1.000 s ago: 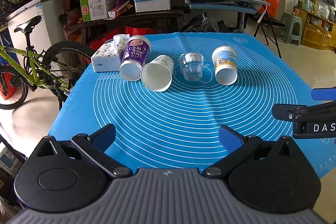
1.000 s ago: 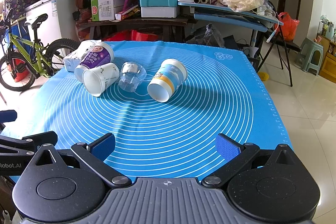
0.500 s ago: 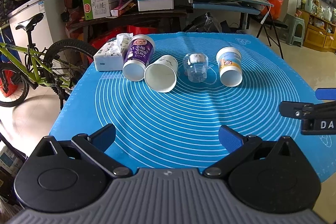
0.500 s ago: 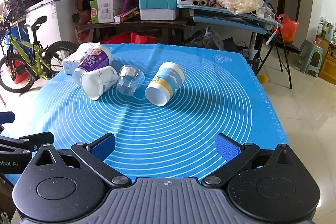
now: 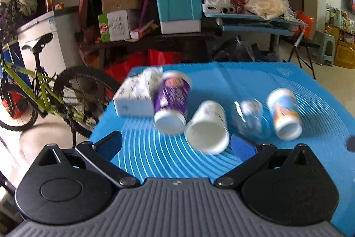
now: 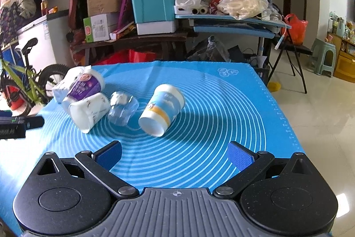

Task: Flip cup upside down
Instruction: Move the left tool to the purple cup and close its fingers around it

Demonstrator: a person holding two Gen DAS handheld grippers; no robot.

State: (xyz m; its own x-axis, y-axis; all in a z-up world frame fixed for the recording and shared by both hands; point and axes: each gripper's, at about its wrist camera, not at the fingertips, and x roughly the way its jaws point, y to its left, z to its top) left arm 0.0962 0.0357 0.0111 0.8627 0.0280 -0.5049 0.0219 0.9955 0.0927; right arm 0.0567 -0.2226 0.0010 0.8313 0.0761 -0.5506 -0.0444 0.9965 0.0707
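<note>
- Four cups are lying on their sides in a row on the blue mat point(image 6: 221, 117), each with its long axis running roughly from the far edge toward the cameras and its open mouth facing the grippers.
- The purple cup point(image 5: 172, 101) is lying at the left end, touching the tissue pack point(image 5: 135, 97) behind it.
- The white cup point(image 5: 208, 127) is lying just beside it, its mouth the nearest to the left gripper point(image 5: 176, 144).
- The clear cup point(image 5: 249, 118) is lying between the white cup and the blue-and-orange cup point(image 6: 162, 109), which is resting a little apart at the right end.
- The left gripper is hovering with its jaws spread wide, gripping nothing; its view is motion-blurred.
- The right gripper point(image 6: 175, 153) is likewise gaping wide and empty, facing the blue-and-orange cup.
</note>
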